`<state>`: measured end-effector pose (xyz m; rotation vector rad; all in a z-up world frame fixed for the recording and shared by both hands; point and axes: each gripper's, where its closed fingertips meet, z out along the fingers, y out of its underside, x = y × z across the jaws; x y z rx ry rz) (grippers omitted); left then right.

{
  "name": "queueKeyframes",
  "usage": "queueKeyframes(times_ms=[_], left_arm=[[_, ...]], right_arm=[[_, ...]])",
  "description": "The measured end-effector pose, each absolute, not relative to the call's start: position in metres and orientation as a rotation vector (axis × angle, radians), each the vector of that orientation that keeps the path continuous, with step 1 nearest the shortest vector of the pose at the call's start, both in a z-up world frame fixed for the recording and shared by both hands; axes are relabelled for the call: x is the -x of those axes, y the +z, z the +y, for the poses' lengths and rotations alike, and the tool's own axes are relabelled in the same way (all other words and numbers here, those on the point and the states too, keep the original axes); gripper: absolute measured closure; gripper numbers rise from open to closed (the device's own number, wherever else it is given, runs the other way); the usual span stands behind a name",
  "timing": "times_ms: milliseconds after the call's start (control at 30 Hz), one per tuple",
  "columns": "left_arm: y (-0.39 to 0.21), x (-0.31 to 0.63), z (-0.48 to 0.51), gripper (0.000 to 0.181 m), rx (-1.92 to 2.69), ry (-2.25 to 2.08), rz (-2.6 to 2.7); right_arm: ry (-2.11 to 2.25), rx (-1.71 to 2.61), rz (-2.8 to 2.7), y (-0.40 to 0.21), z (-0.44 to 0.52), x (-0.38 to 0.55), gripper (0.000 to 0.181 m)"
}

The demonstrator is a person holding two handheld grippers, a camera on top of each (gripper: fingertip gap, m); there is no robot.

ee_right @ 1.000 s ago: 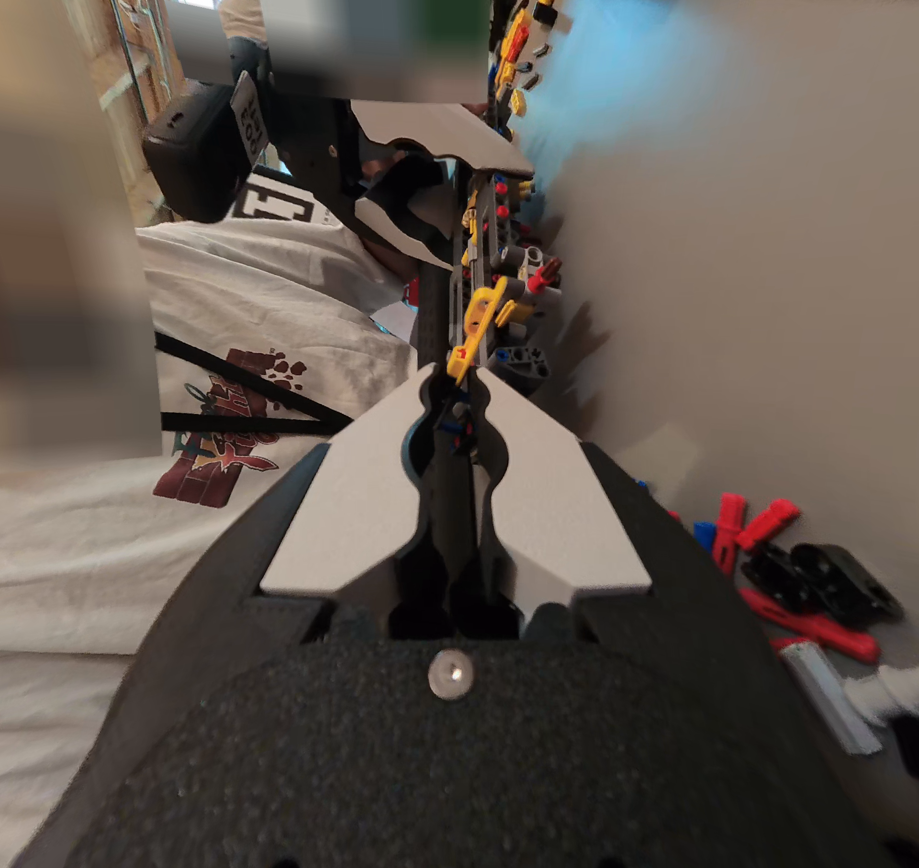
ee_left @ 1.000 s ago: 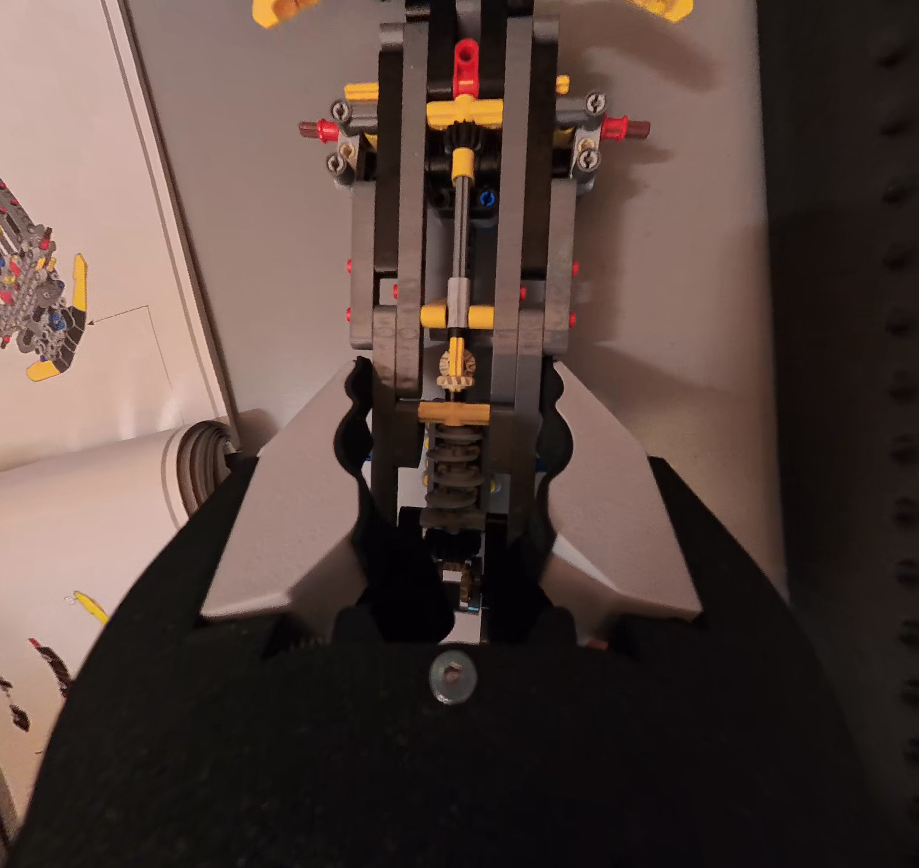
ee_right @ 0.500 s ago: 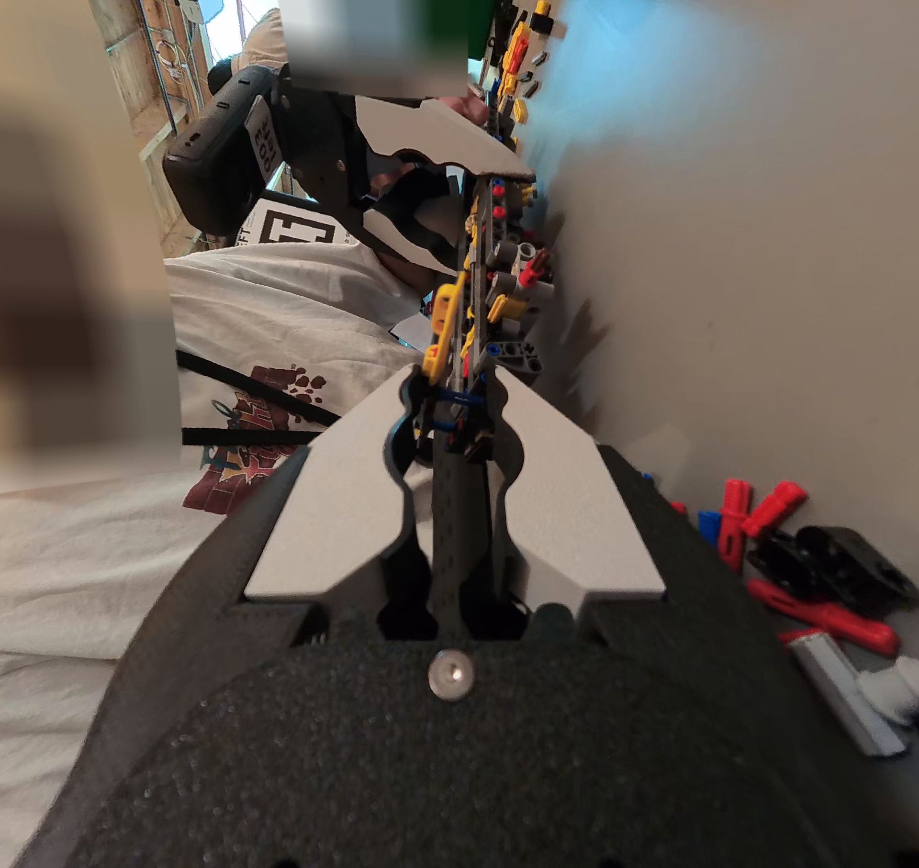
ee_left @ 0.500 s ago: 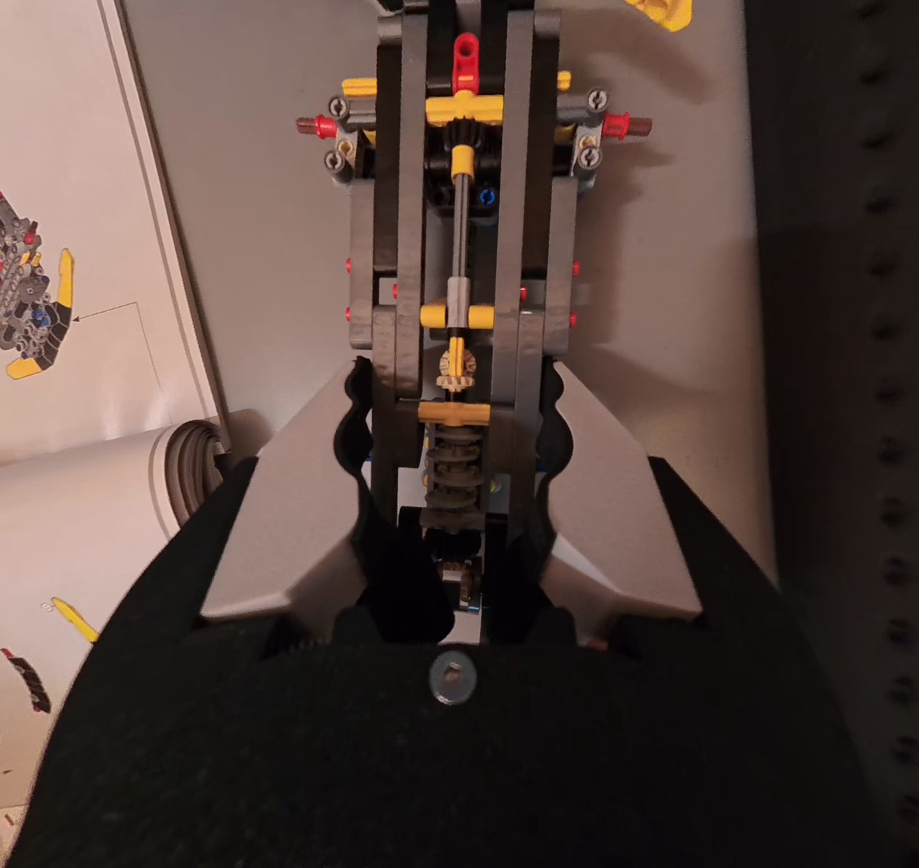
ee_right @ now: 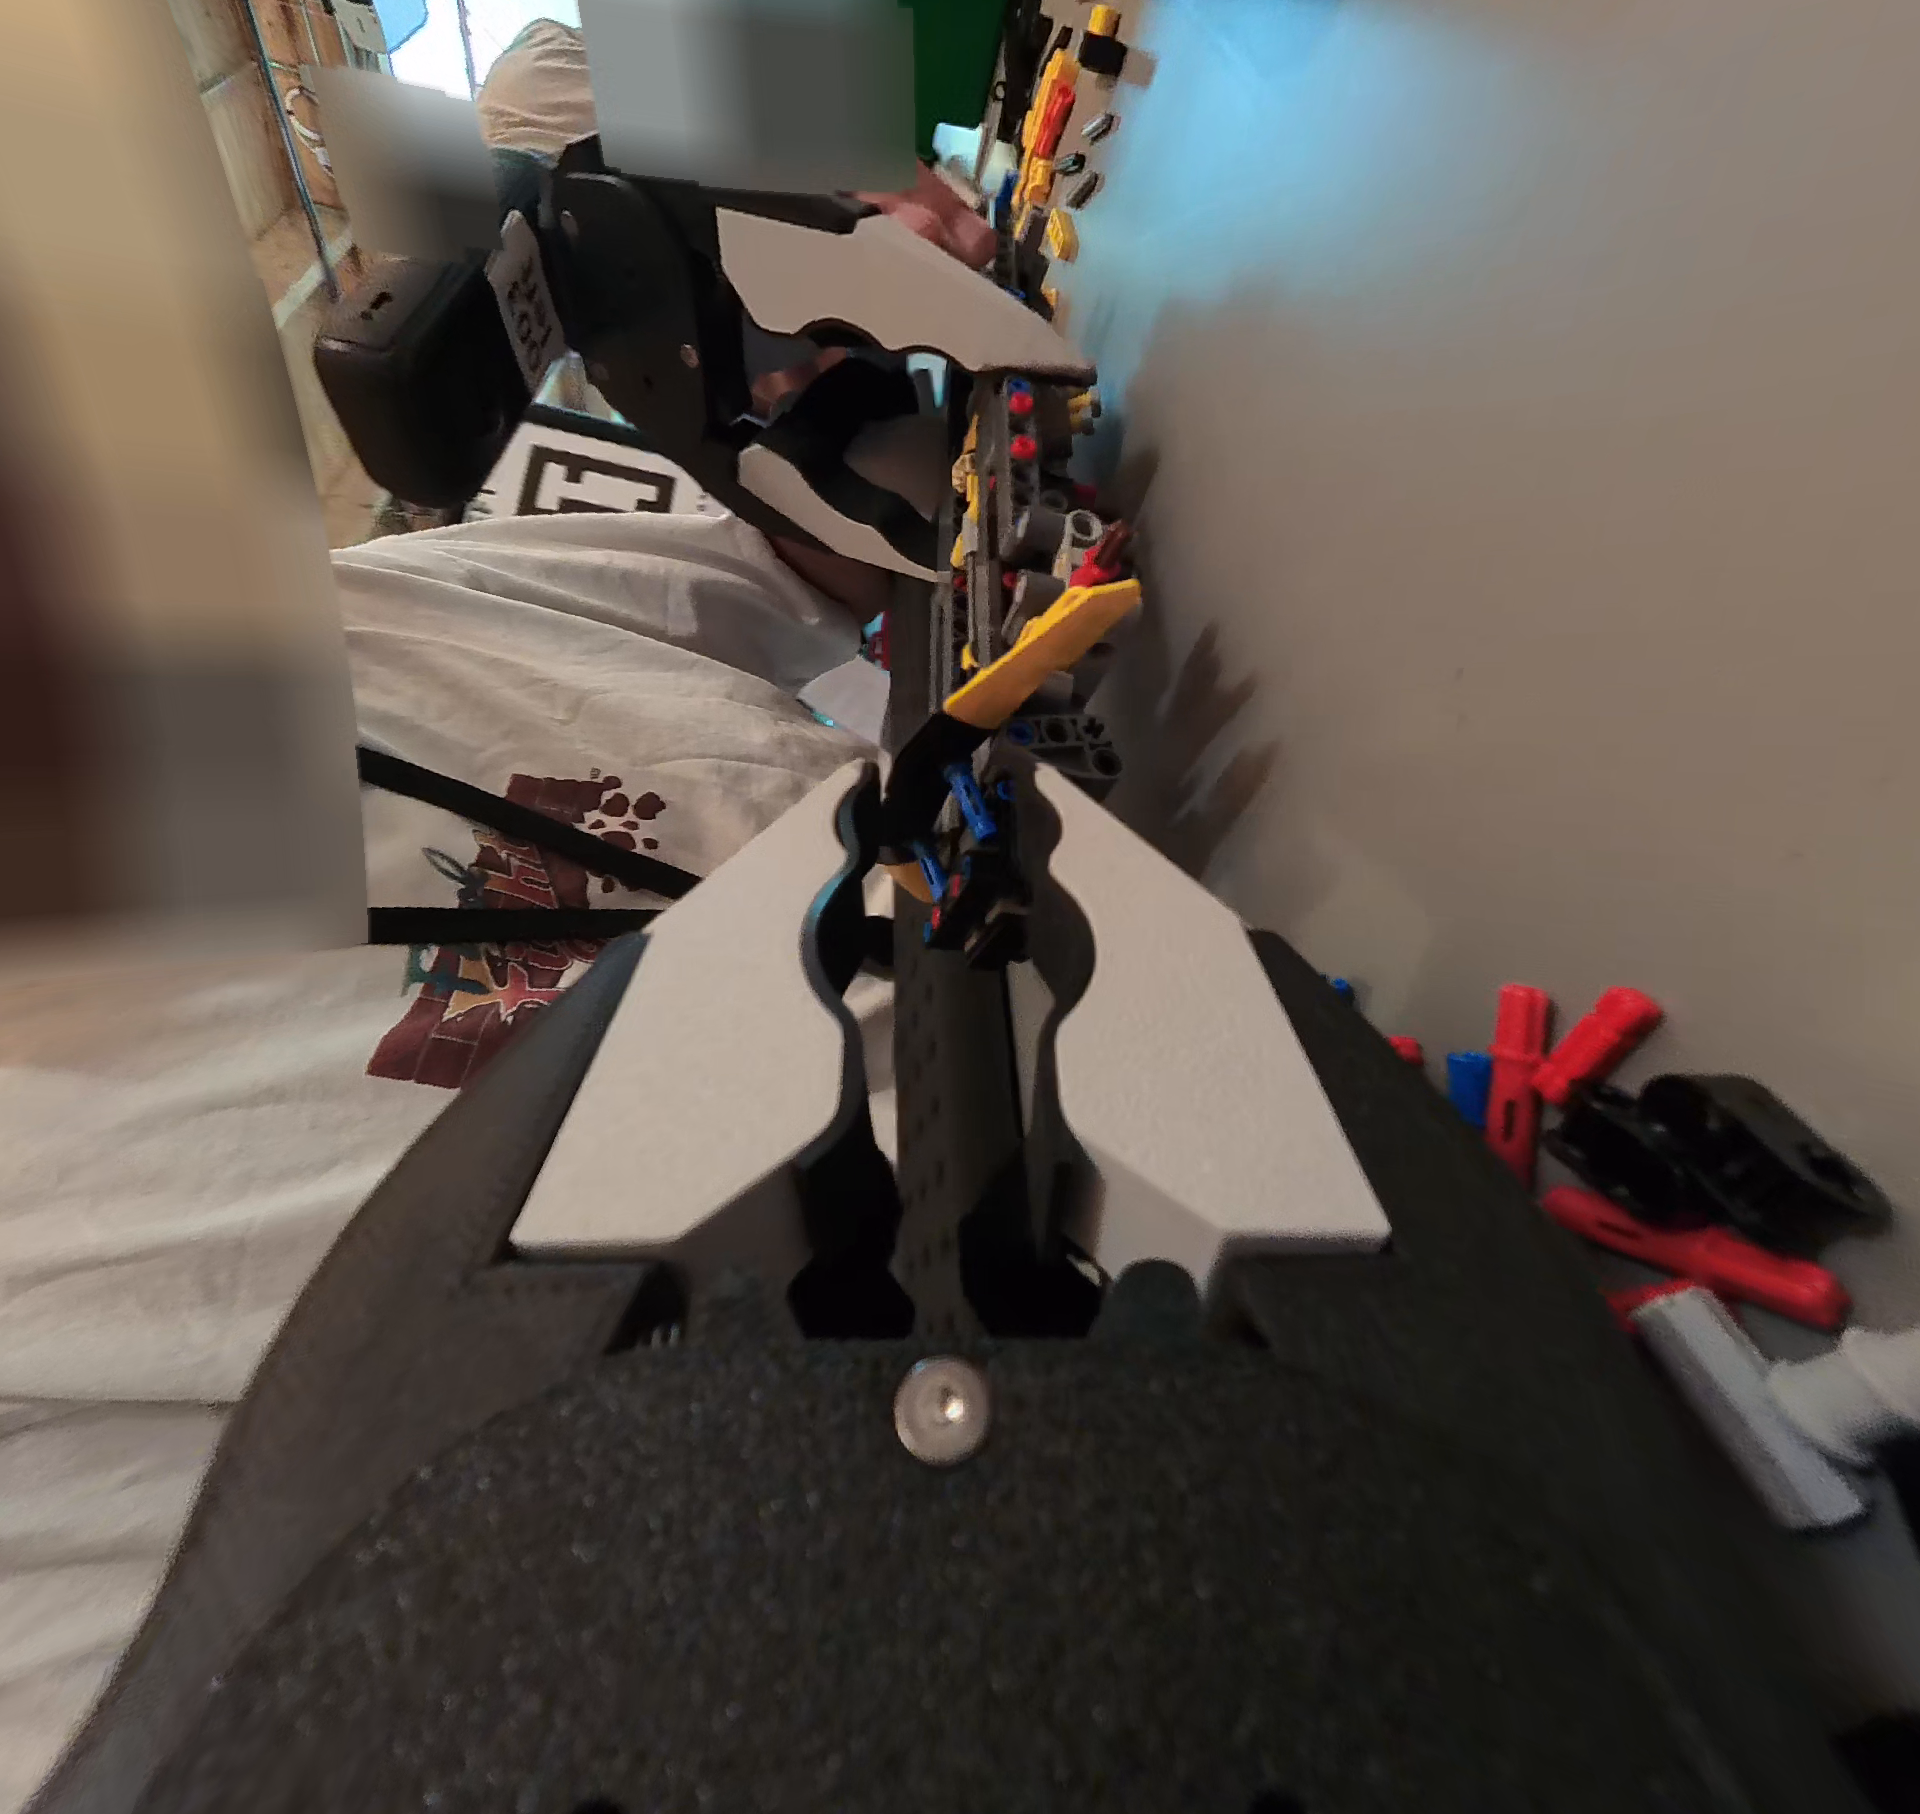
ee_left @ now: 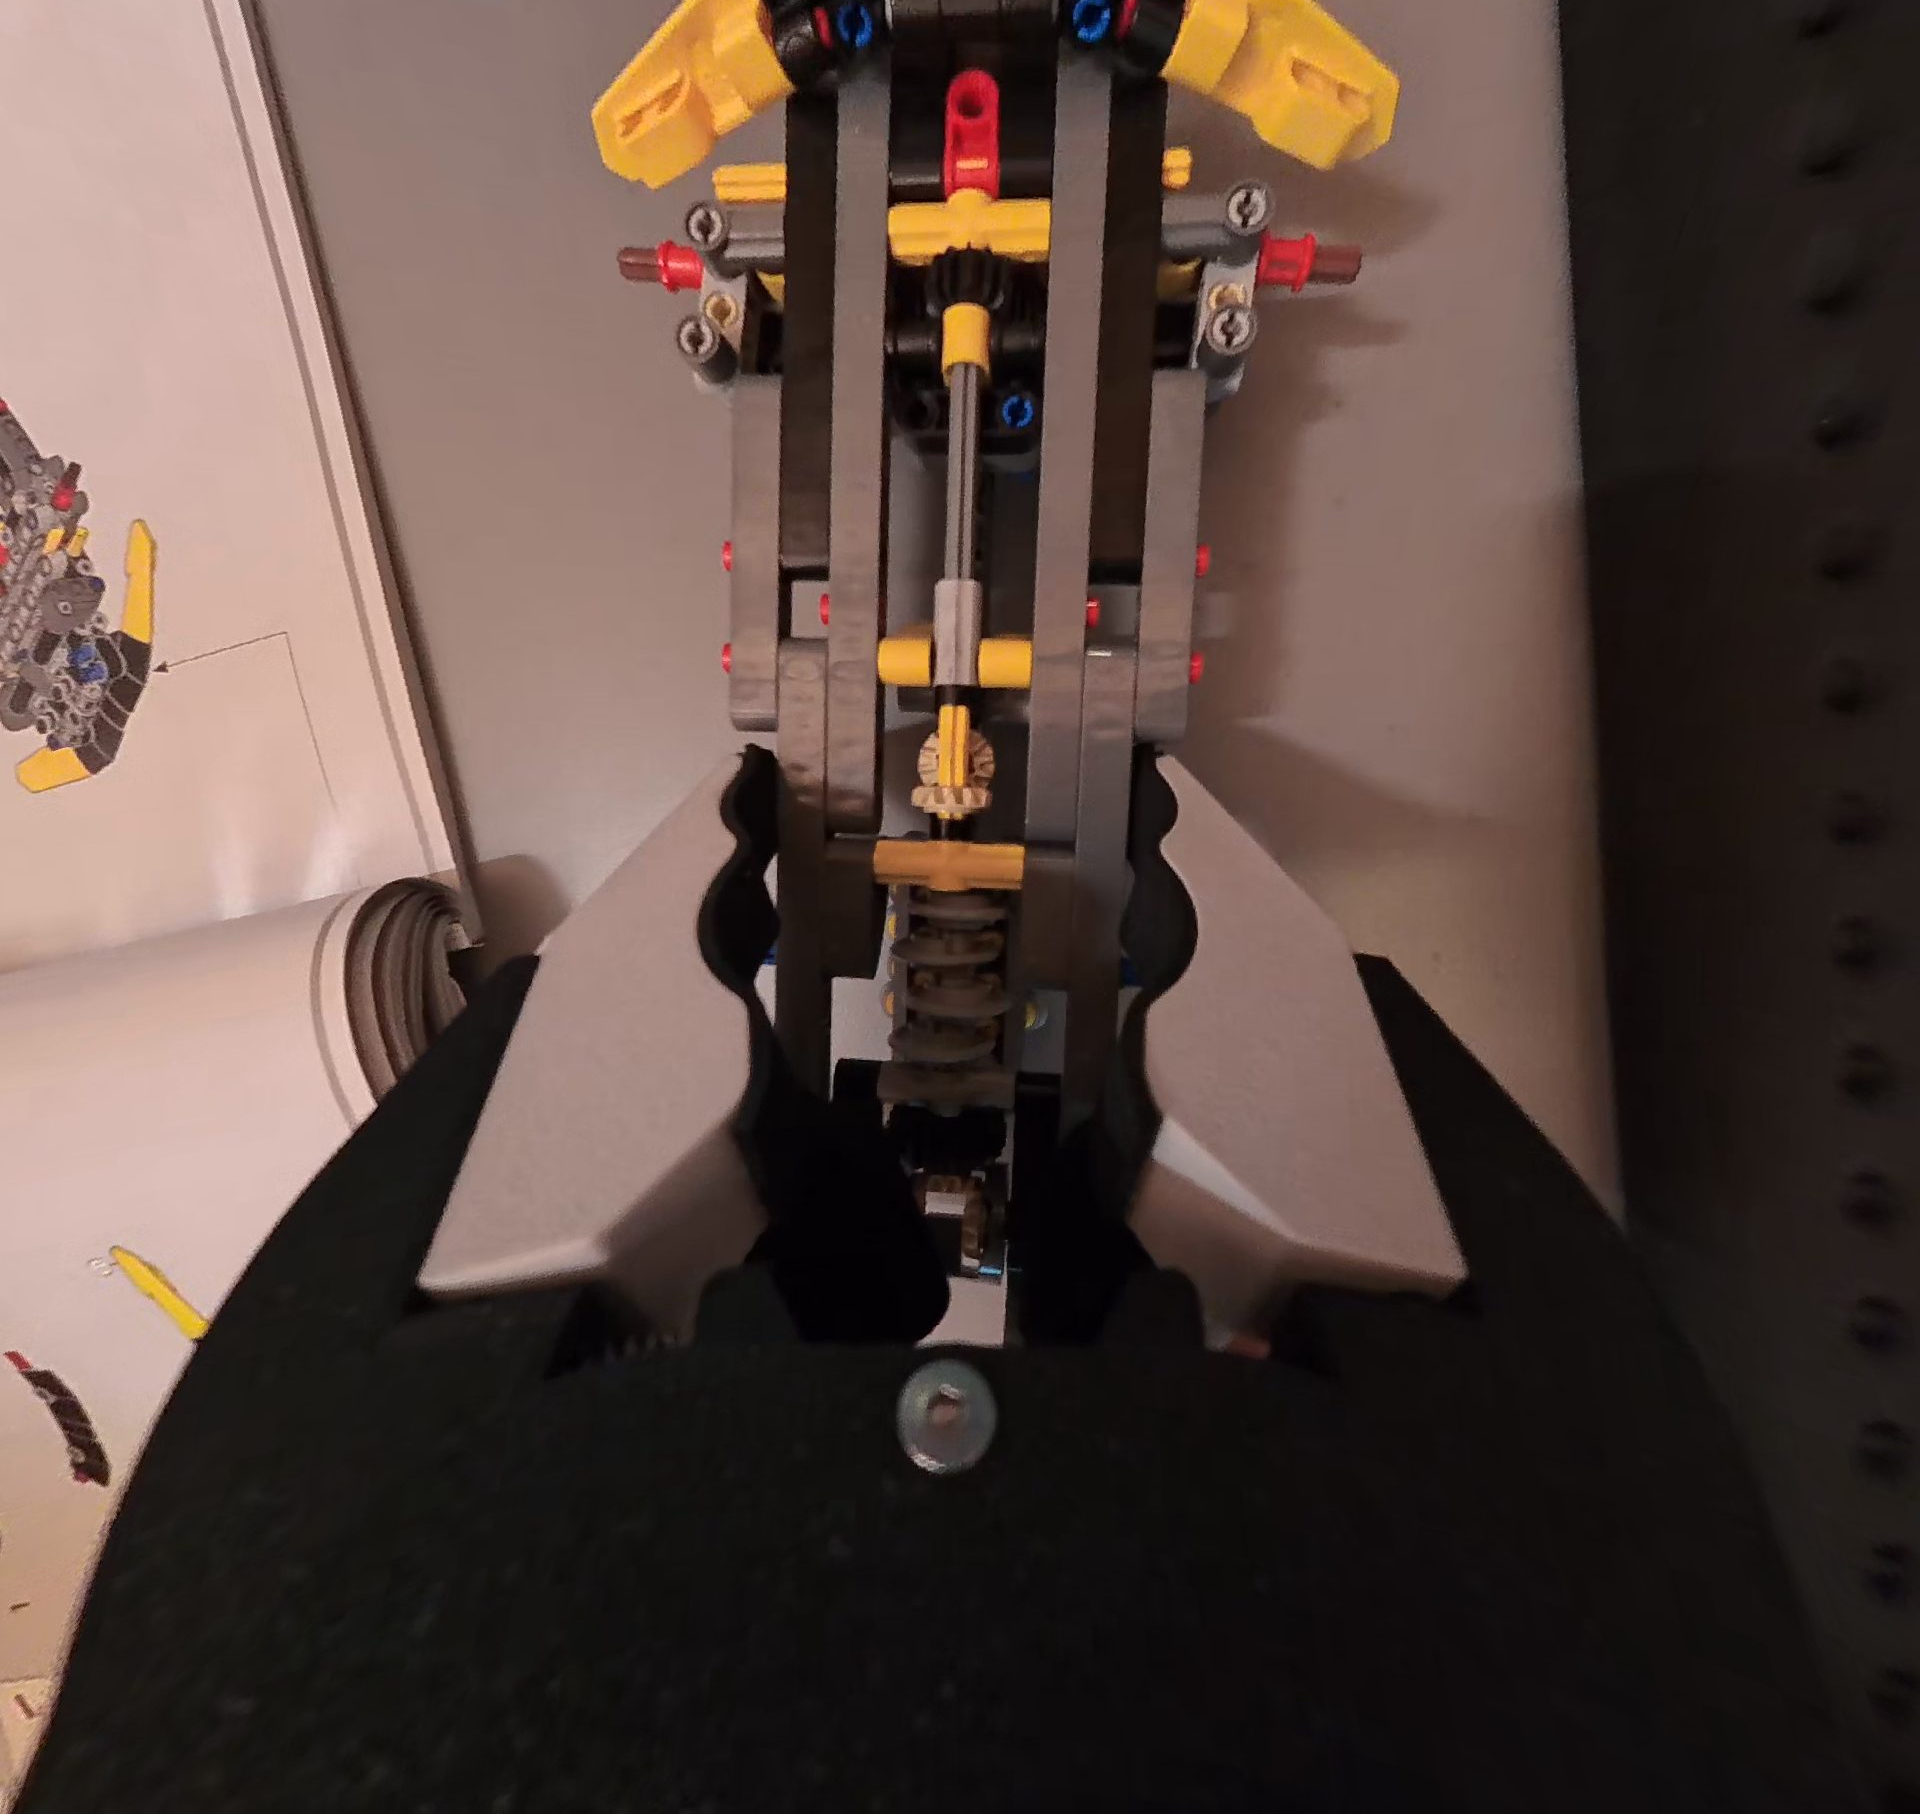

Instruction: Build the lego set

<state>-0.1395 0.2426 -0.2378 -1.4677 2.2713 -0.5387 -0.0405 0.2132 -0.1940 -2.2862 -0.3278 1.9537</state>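
The left wrist view looks forward along the left gripper (ee_left: 951, 808), close above the grey tabletop (ee_left: 1382, 517), with the lego model (ee_left: 961, 476) filling its centre. The right wrist view is rolled so that the tabletop (ee_right: 1558, 569) stands along its right side; it sights the model (ee_right: 997, 559) lengthwise from the opposite end, apparently end-on. Both views share the model; the left gripper (ee_right: 935, 445) also shows at the far end.

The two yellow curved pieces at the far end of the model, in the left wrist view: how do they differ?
The left yellow piece sweeps down toward the instruction booklet; the right yellow piece sweeps toward the dark side. The right one reaches farther out. Both are joined to black connectors with blue pins on the model, mirror-like.
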Motion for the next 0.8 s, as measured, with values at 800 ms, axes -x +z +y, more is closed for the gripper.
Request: queueKeyframes(times_ms=[800], left_arm=[[-0.236,0.141,0.240,0.116,1.506,-0.476,2.200]], right_arm=[[0.784,2.383,-0.007,-0.180,0.203,0.060,0.165]])
